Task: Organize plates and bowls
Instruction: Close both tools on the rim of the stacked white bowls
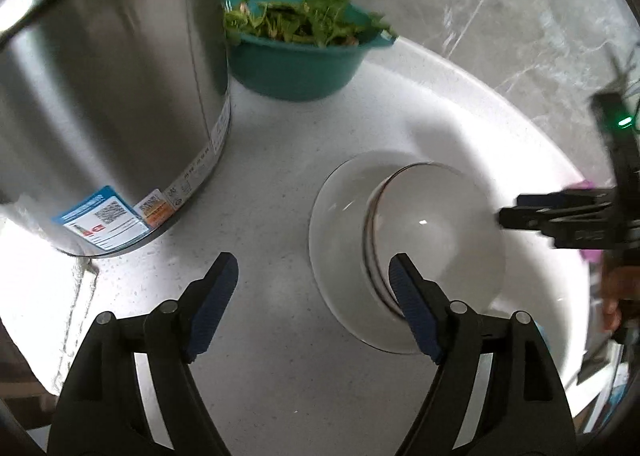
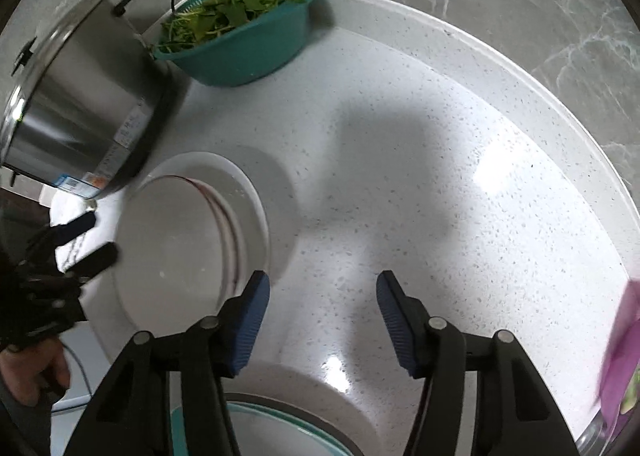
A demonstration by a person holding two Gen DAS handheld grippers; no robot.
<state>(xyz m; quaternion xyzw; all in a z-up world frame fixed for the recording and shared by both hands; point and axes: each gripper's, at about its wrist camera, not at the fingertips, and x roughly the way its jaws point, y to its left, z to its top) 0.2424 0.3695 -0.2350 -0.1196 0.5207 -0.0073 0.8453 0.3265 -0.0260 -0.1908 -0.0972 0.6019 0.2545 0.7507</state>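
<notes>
A white bowl point(image 1: 432, 232) with dark rim lines sits in a white plate point(image 1: 336, 256) on the speckled white counter. It also shows in the right wrist view as the bowl point(image 2: 172, 240) in the plate point(image 2: 252, 212). My left gripper point(image 1: 314, 280) is open and empty, its right finger over the bowl's near rim. My right gripper point(image 2: 322, 296) is open and empty over bare counter, just right of the plate. It shows in the left wrist view point(image 1: 516, 216) at the bowl's right side.
A large steel pot point(image 1: 104, 104) stands left of the plate. A teal bowl of green leaves point(image 1: 300, 44) sits behind by the marble wall. A teal-rimmed dish point(image 2: 264, 432) lies at the near edge. Something purple point(image 2: 624, 356) is at the right.
</notes>
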